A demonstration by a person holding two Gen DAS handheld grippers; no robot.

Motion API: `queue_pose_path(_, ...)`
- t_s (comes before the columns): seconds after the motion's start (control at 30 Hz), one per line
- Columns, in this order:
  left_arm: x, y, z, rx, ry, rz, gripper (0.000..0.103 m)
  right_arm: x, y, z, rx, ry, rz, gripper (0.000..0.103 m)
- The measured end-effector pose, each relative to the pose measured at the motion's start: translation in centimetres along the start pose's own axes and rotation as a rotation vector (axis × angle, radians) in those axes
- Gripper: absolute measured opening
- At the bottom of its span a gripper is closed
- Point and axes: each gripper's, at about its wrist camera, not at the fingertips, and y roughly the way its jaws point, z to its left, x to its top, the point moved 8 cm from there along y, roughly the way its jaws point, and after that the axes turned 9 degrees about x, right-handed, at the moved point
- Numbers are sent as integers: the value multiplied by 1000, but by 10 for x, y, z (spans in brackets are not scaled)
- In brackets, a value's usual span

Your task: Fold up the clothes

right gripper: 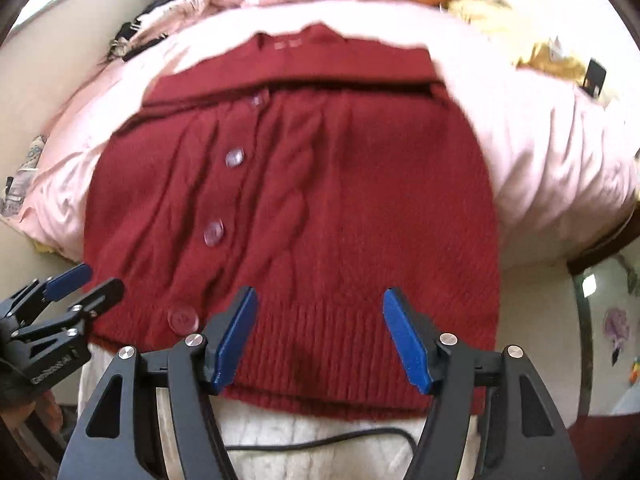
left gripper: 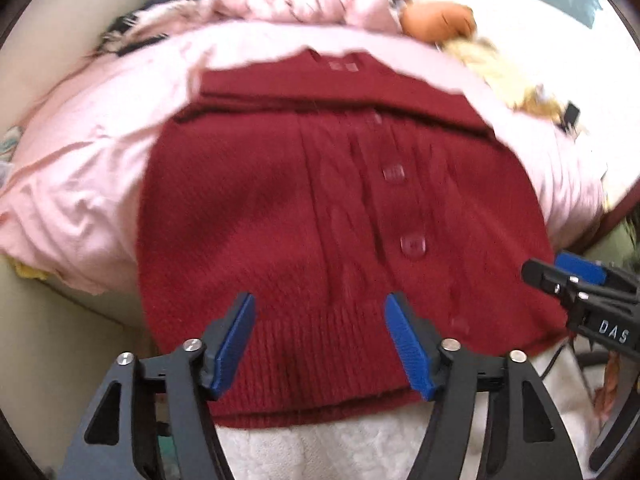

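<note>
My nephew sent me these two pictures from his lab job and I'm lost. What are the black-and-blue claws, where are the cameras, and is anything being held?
The claws are two hand-held grippers, each carrying its own camera that looks out along its blue fingers. One picture comes from the left gripper, the other from the right gripper. Both are open and hold nothing. Between and beyond the fingers lies a red buttoned cardigan, spread over pink bedding, with its sleeves folded across the top. An orange soft toy sits behind.

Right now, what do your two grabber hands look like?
Each is a black frame with two angled arms, silver round bolts at the joints, and ribbed bright blue pads on the fingertips. The left gripper and right gripper look alike. White letters "DAS" show on the right one's side. A thin black cable lies below it.
</note>
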Motion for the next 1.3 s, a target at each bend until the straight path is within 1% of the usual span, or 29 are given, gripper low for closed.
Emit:
queue_pose_path(0.07,7,-7,0,16,-16,-16,76,7,-5,5,8,6,-19,66)
queue_pose_path(0.13,14,-11,-1,17,-26,-18,78,12,-6,10,11,36,-17,67)
queue_pose_path(0.2,19,-14,-2,0,-42,-21,78,16,-7,14,17,69,-14,67)
queue_pose_path(0.27,23,-15,-2,-16,-58,-21,79,21,-10,16,24,68,-38,67)
queue_pose_path(0.43,26,-13,-4,-10,-62,-19,79,28,-19,17,11,43,-82,67)
queue_pose_path(0.6,18,-2,-8,-9,-52,10,79,32,-20,14,12,27,-75,67)
queue_pose_path(0.77,7,14,-11,5,-51,25,79,35,-18,16,54,3,-67,67)
queue_pose_path(0.93,-6,32,-12,2,-62,63,79,41,-15,13,40,-46,-60,67)
queue_pose_path(1.0,-12,42,-12,-4,-69,86,80,44,-12,13,52,-46,-49,67)
queue_pose_path(1.03,-14,45,-12,-5,-68,95,82,46,-11,12,61,-44,-45,67)
queue_pose_path(1.1,-15,47,-14,-4,-56,87,86,51,-7,13,56,-55,-41,67)
queue_pose_path(1.13,-15,48,-16,-8,-47,88,90,55,-5,14,51,-66,-40,67)
queue_pose_path(1.2,-16,50,-20,-10,-23,90,96,64,1,17,44,-95,-39,67)
queue_pose_path(1.23,-17,52,-22,-13,-12,90,100,70,4,19,41,-112,-43,67)
queue_pose_path(1.27,-17,54,-24,-18,-5,92,103,78,7,21,44,-137,-48,67)
queue_pose_path(1.3,-18,55,-24,-20,-1,92,103,87,12,27,61,-173,-53,67)
